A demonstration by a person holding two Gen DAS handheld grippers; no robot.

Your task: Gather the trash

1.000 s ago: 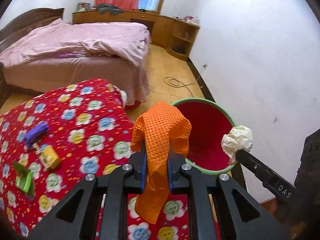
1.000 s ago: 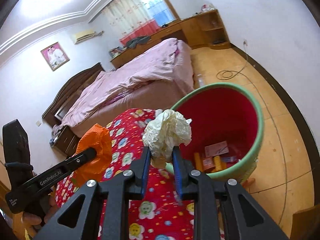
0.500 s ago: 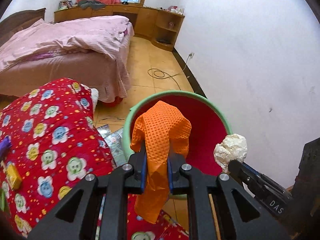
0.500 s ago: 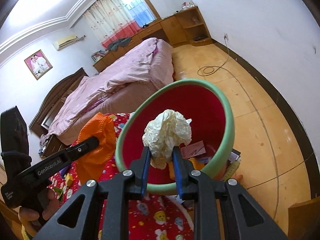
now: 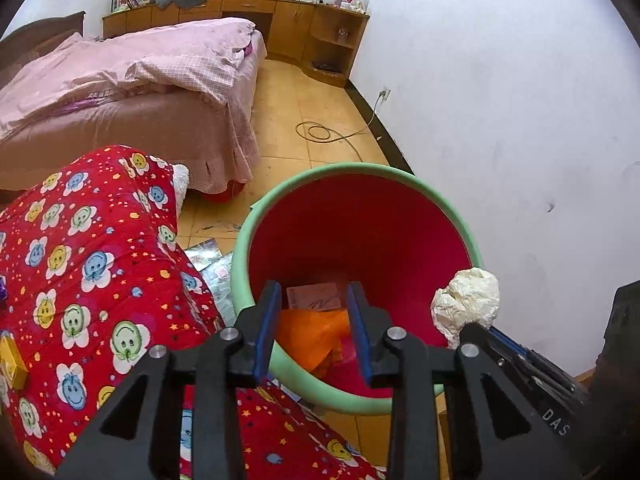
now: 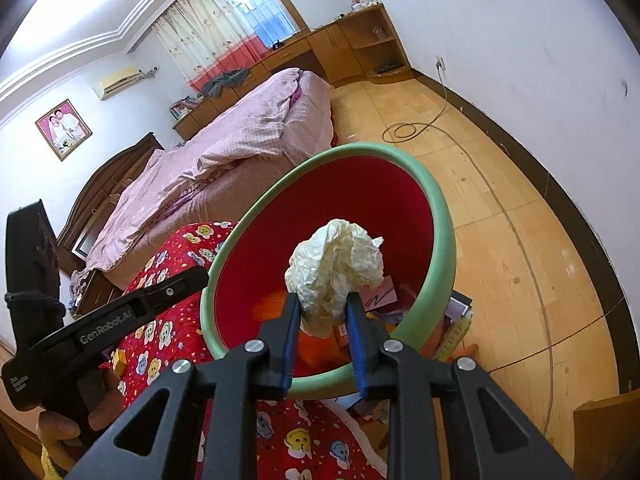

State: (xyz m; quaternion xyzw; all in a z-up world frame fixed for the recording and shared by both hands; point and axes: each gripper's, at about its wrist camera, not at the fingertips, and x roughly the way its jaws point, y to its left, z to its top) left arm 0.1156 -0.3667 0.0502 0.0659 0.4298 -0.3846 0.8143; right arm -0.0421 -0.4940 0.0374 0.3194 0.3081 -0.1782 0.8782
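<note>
The fingers of the left gripper (image 5: 314, 320) have just been opening and stand apart with nothing between them, the orange cloth (image 5: 310, 330) lying inside the bin (image 5: 360, 168) below. A crumpled paper ball (image 6: 334, 270) is pinched by the fingers of the right gripper (image 6: 322, 320) above the bin's mouth. The drop-off is judged half done; next, the right fingers should be spread so the ball falls inside.

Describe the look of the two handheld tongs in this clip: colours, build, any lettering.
Both are black plastic with angular cut-out arms, silver pivot bolts and blue pads. The left tongs carry white "GenRobot.AI" lettering along the side; the right tongs show "DAS". No sleeve is visible.
</note>
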